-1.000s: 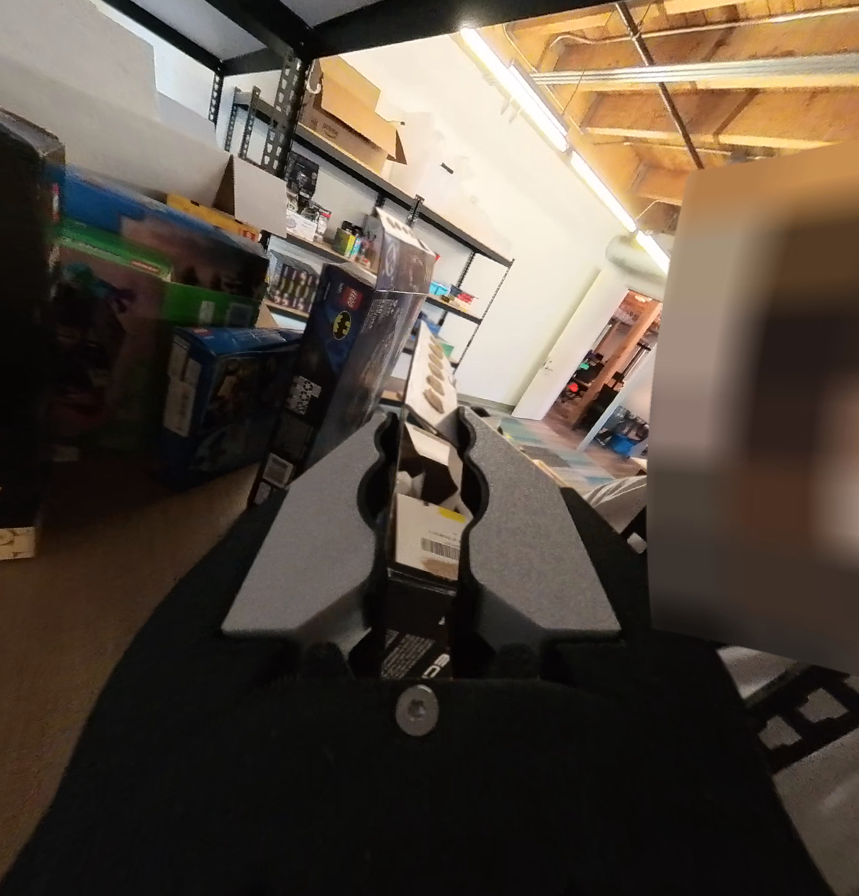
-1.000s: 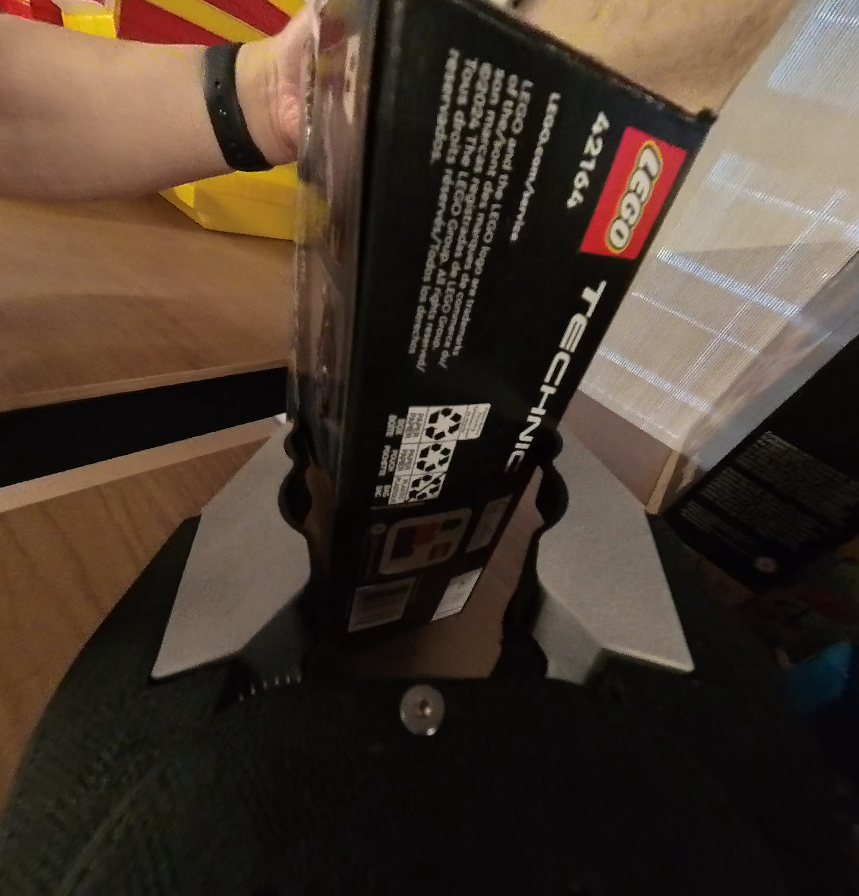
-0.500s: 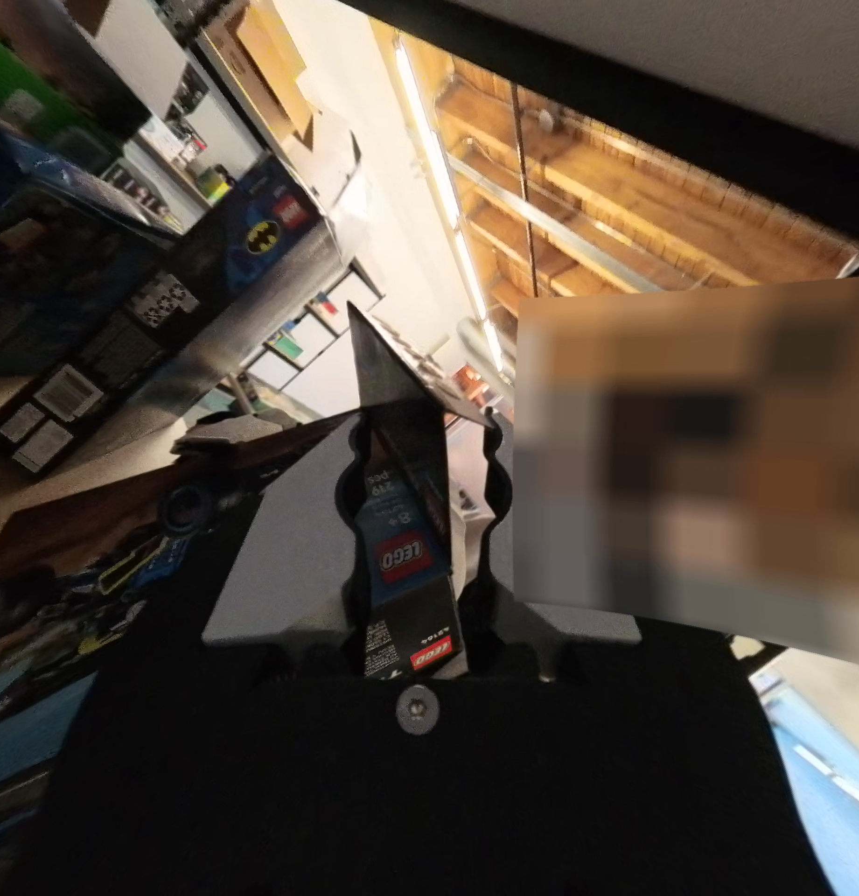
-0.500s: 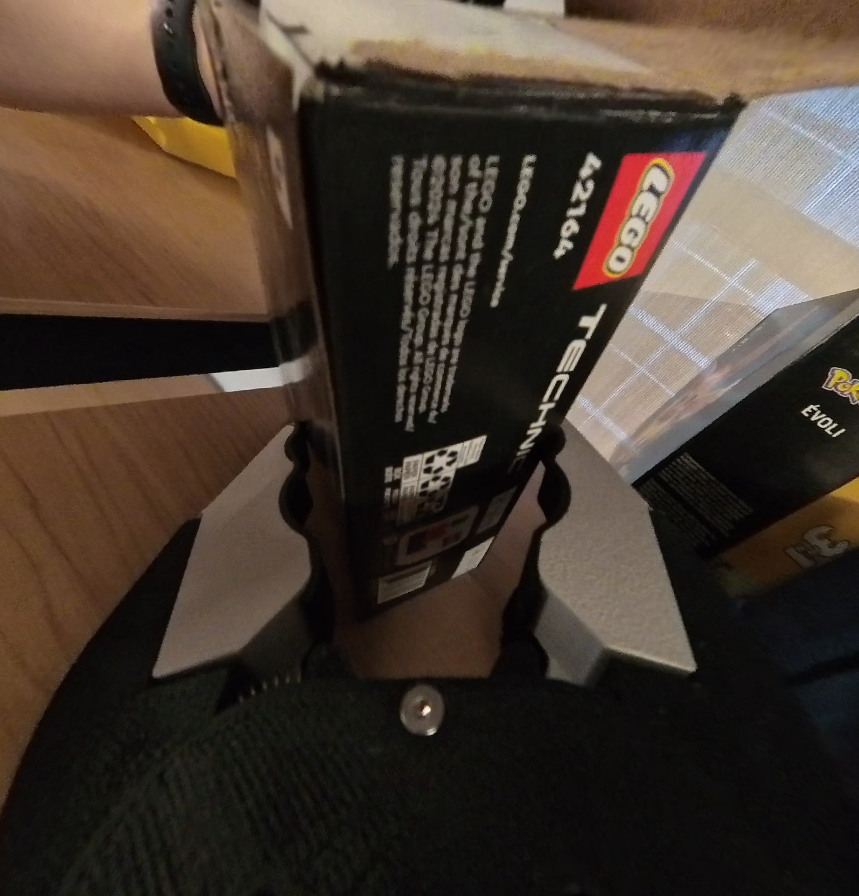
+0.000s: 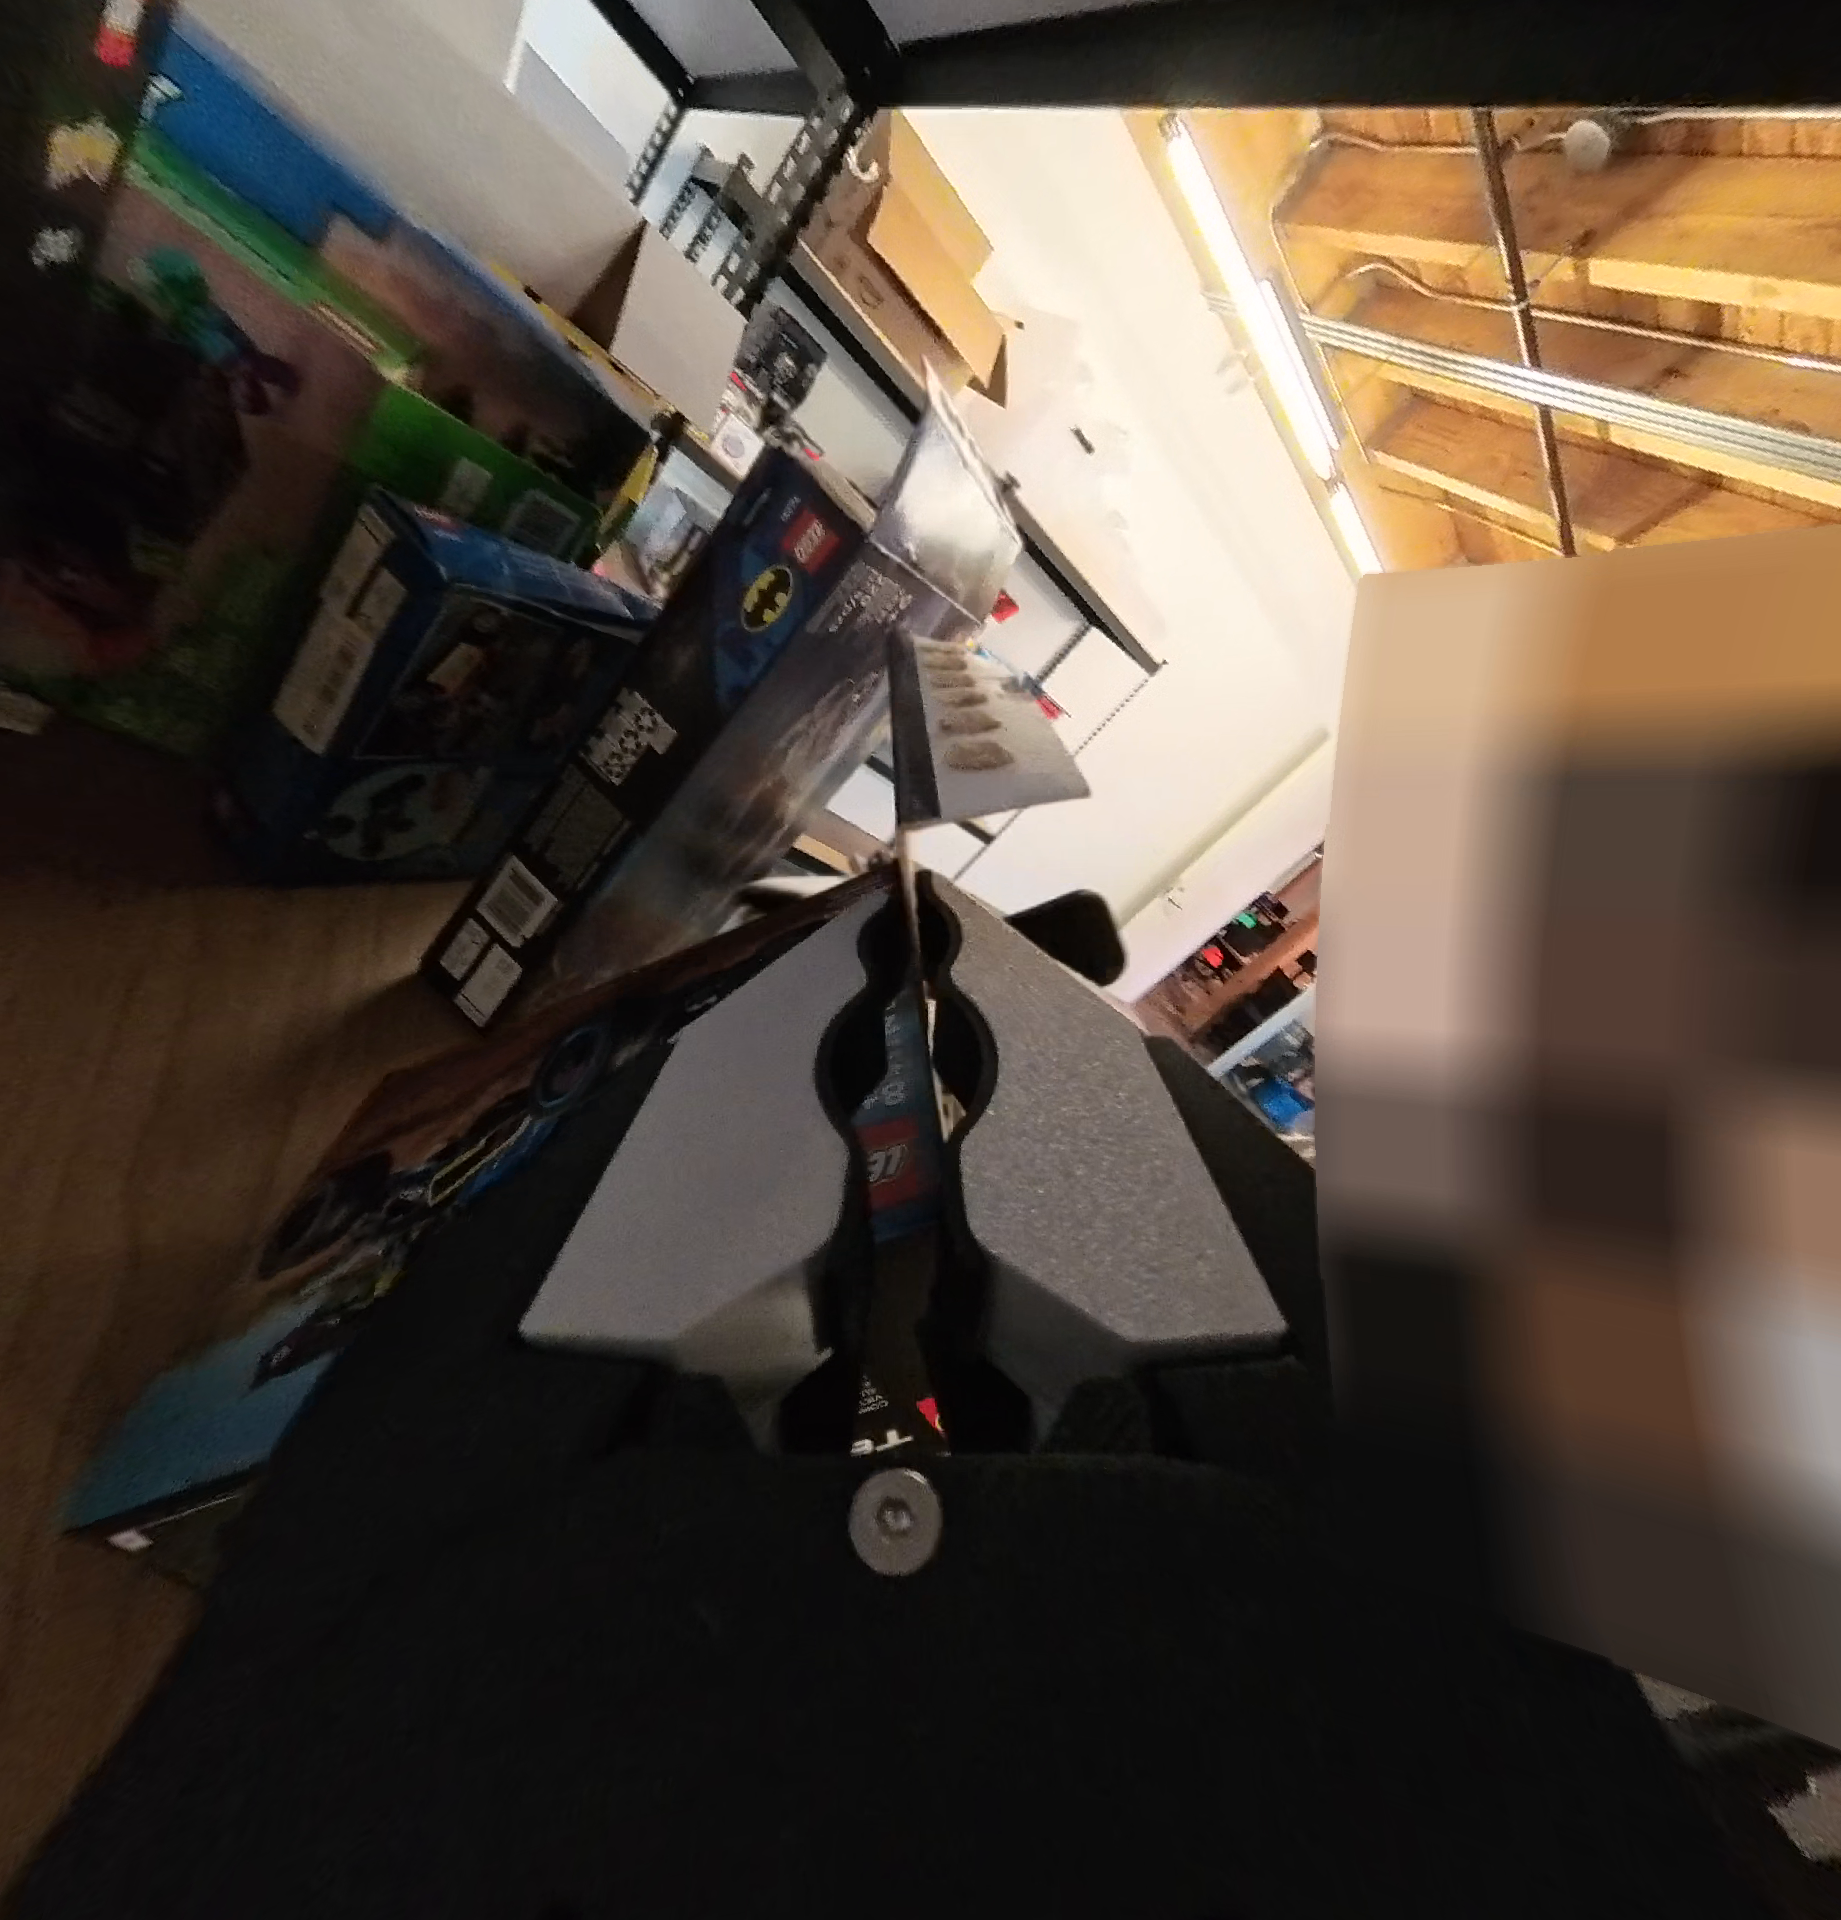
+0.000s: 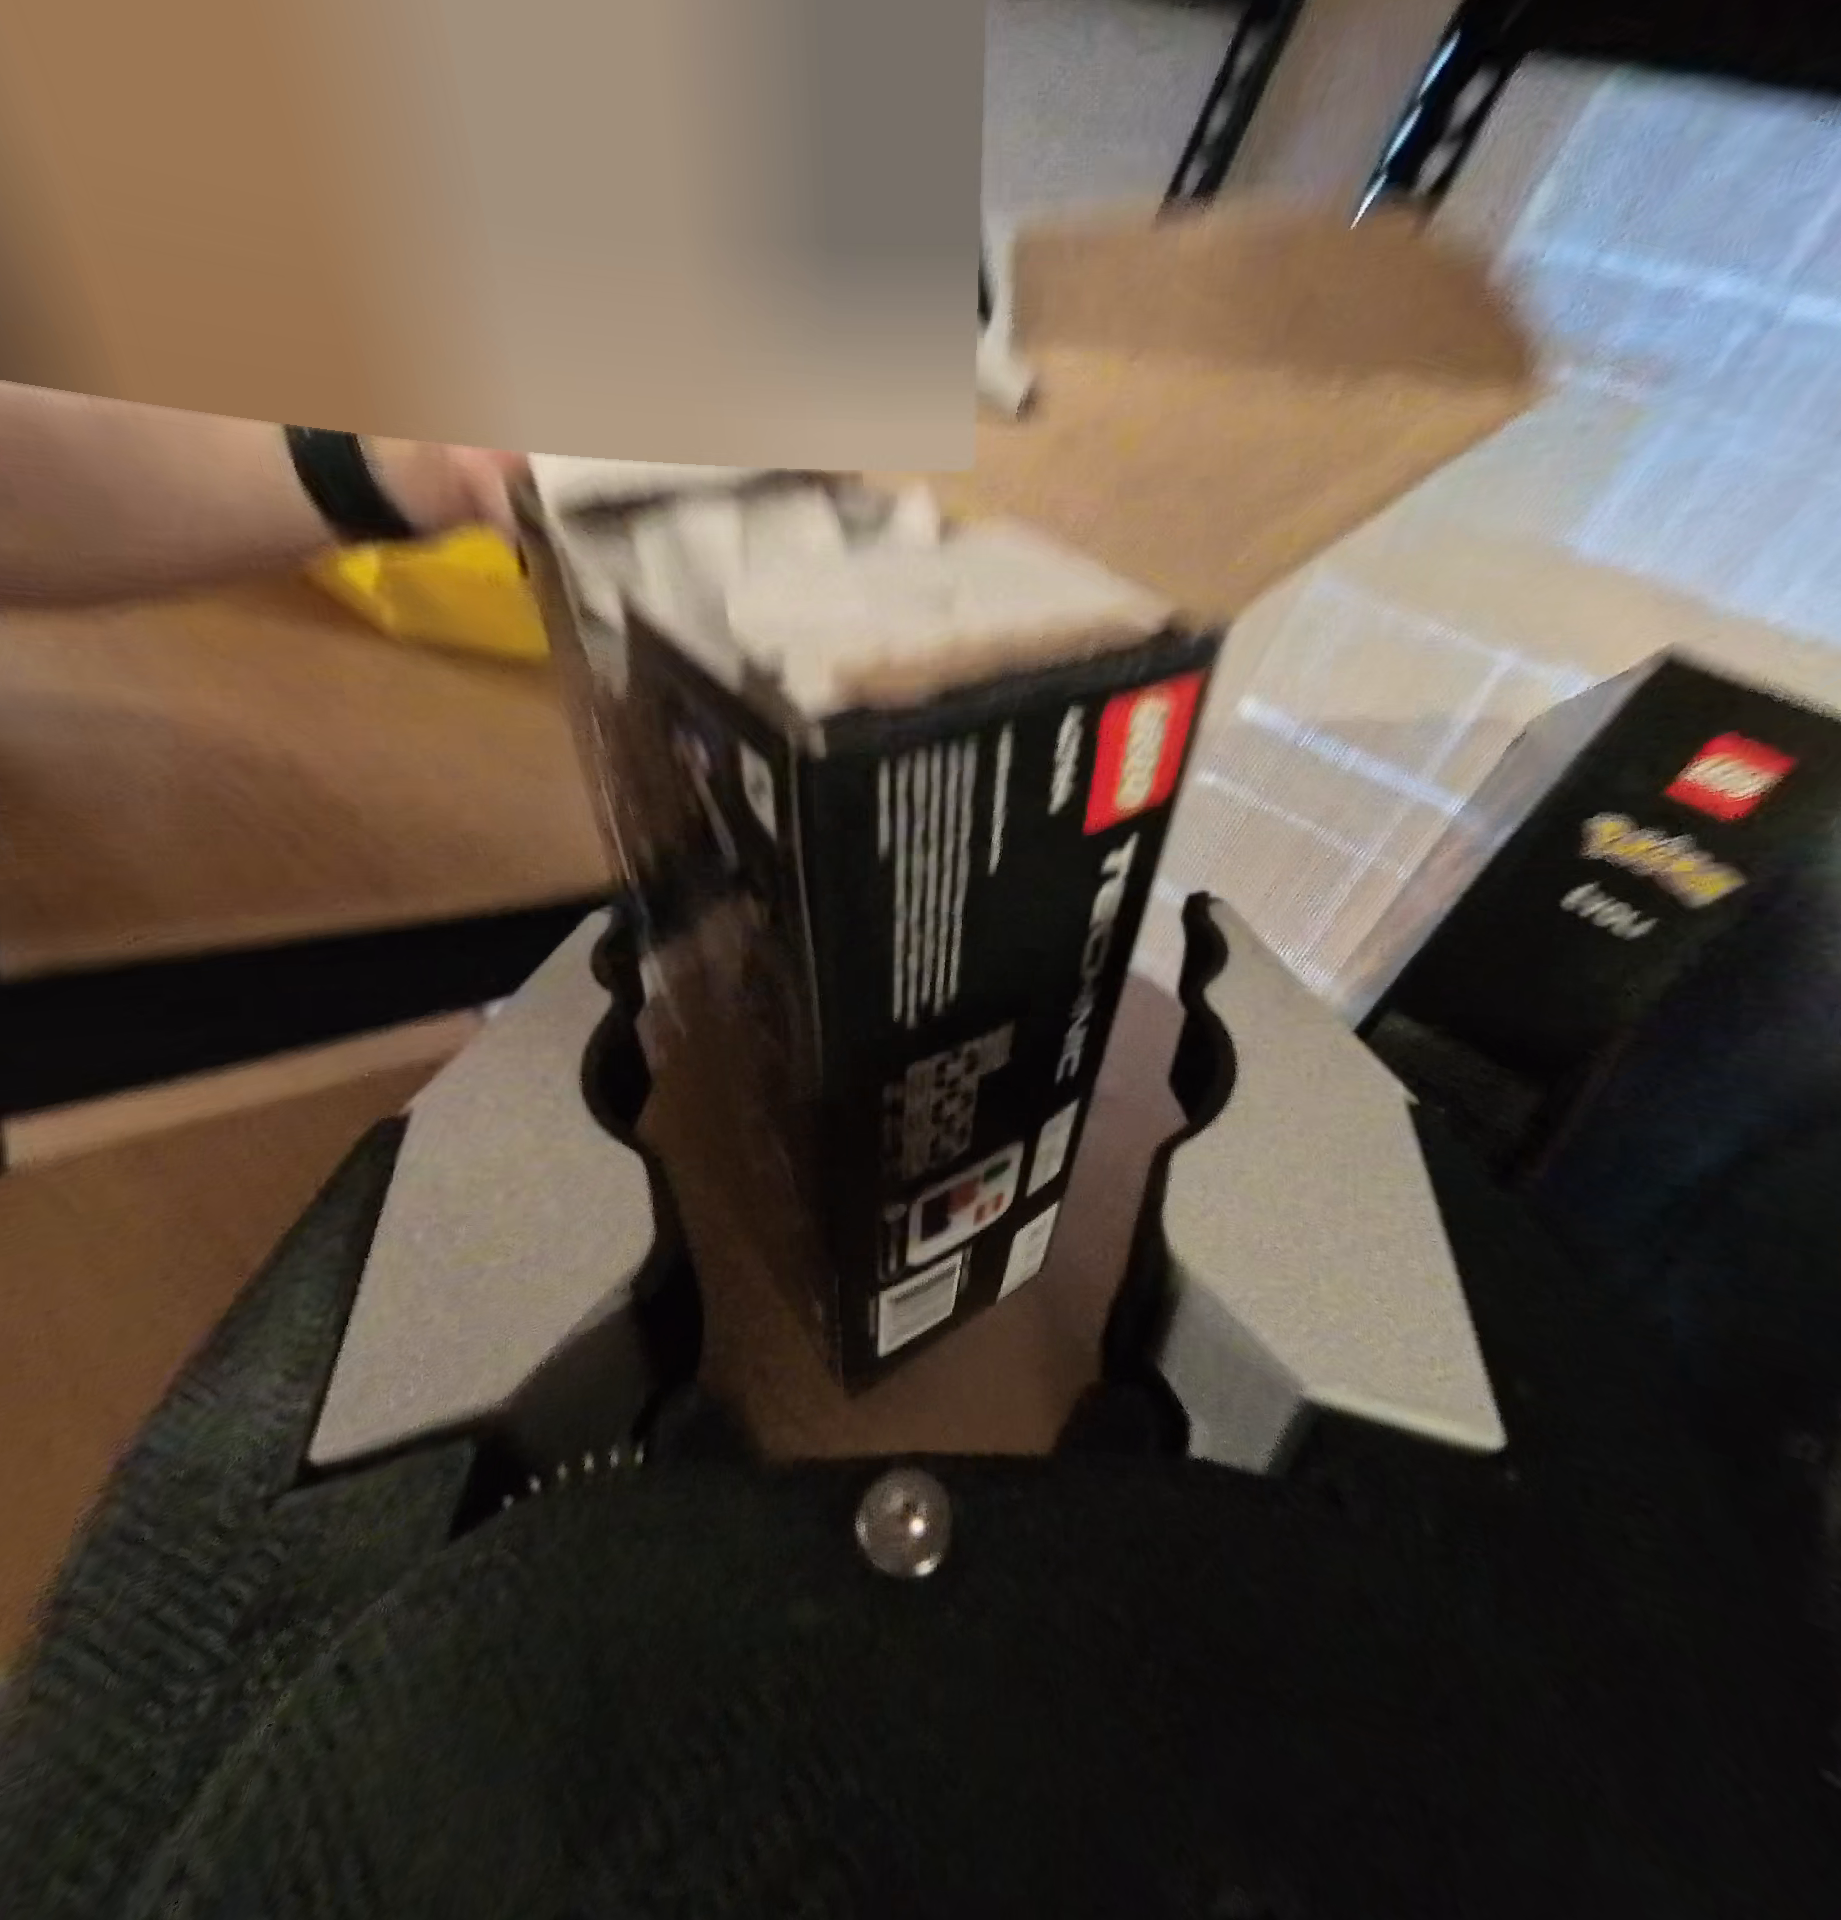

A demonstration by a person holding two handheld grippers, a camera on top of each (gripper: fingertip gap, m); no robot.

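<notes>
A black toy-brick box (image 6: 947, 987) stands upright on the wooden surface, its top open and white contents showing. My right gripper (image 6: 900, 930) is open, its fingers to either side of the box's lower end; bare wood shows between the box and the right finger (image 6: 1300, 1195). My left gripper (image 5: 911, 935) is shut on a thin flap (image 5: 900, 1132) of the same box. The box's printed face (image 5: 428, 1195) runs off to the lower left, and an opened flap (image 5: 989, 748) sticks up beyond the fingertips. A person's arm (image 6: 147, 499) with a black wristband reaches in behind the box.
Several toy boxes (image 5: 428, 707) stand in a row on the wooden surface at the left under a black metal shelf frame (image 5: 791, 94). Another black box (image 6: 1622, 883) lies at the right, a yellow box (image 6: 428, 592) at the back left, and a cardboard flap (image 6: 1259, 364) behind.
My left gripper has closed tighter onto the box flap and swung round. In the right wrist view the box has drawn away and its open top has come into sight; those jaws kept their width.
</notes>
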